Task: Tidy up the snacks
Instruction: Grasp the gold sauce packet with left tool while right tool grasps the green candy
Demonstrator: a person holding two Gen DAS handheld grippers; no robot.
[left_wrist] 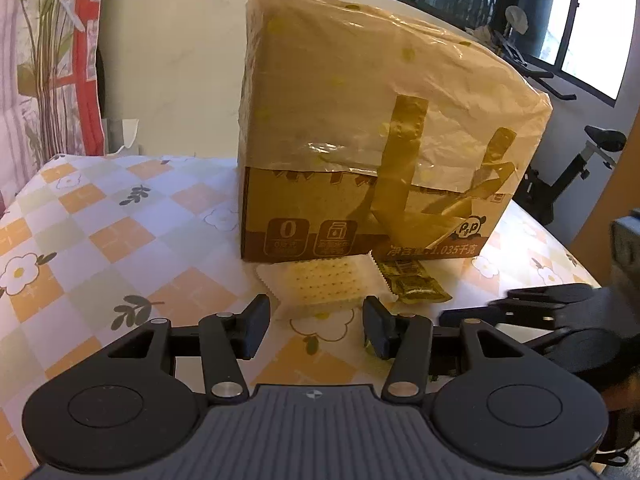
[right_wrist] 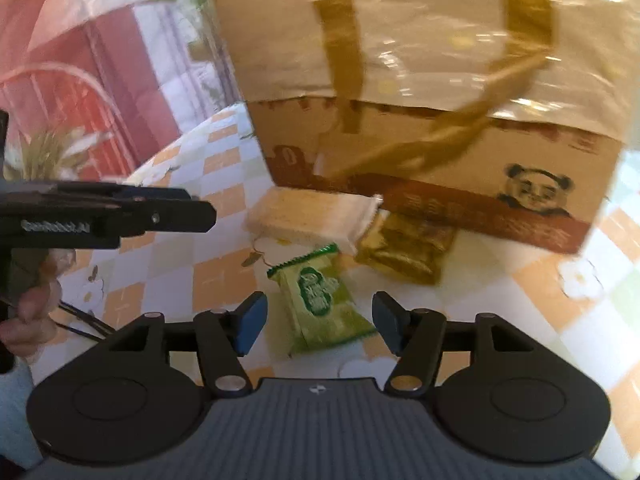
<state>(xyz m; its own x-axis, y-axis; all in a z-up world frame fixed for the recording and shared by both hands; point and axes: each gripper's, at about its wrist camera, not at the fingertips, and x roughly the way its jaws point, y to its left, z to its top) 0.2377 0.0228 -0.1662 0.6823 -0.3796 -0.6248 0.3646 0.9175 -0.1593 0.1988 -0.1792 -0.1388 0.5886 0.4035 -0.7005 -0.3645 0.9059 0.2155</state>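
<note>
Green snack packet point(right_wrist: 323, 303) lies on the tablecloth point(right_wrist: 224, 272) right between the right gripper point(right_wrist: 318, 322) fingers, long axis running near-to-far, slightly skewed. Right is nearest, jaws apart, empty. Left gripper point(left_wrist: 316, 326) also apart, facing the cracker pack point(left_wrist: 320, 286) by the box point(left_wrist: 380, 140).

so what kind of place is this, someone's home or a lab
Most likely a home, perhaps a living or dining room. A flowered checked tablecloth covers the table, an exercise bike stands by dark-framed windows, and a floral curtain hangs on the left.
</note>
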